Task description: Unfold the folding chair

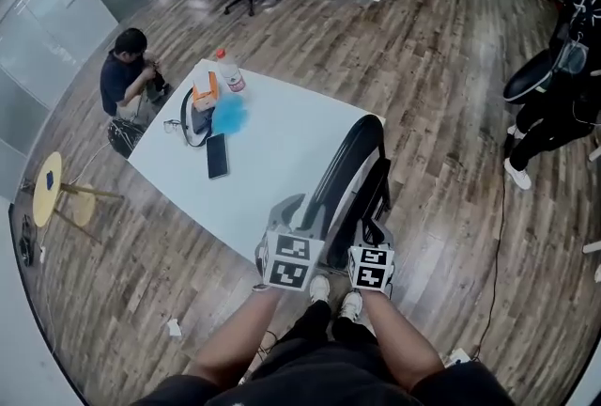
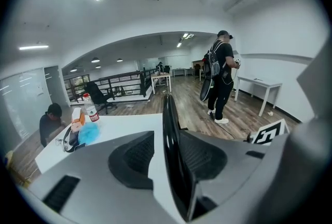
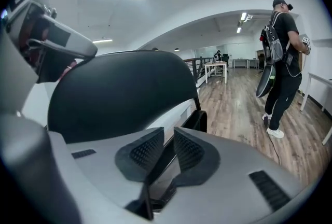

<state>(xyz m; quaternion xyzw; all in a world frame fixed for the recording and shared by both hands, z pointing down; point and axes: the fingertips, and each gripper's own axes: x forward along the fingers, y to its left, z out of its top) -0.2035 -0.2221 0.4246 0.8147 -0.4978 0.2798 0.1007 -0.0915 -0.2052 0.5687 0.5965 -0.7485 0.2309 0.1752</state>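
The black folding chair (image 1: 352, 164) stands folded on edge against the near right side of the white table (image 1: 282, 150). My left gripper (image 1: 302, 216) is at the chair's near top, left of my right gripper (image 1: 371, 230). In the left gripper view the chair's thin glossy edge (image 2: 168, 114) runs between the jaws of the left gripper (image 2: 168, 158); it lies against the right pad (image 2: 205, 158), while a strip of table shows before the left pad. In the right gripper view the right gripper (image 3: 167, 153) is shut on a thin dark bar of the chair, whose back (image 3: 124, 93) looms ahead.
On the table lie a phone (image 1: 217, 155), a bottle (image 1: 230, 72), a blue puff (image 1: 230, 116) and an orange box (image 1: 205, 89). A person (image 1: 127, 75) sits on the floor beyond it. Another person (image 1: 554, 94) stands at right. A yellow stool (image 1: 47, 188) is at left.
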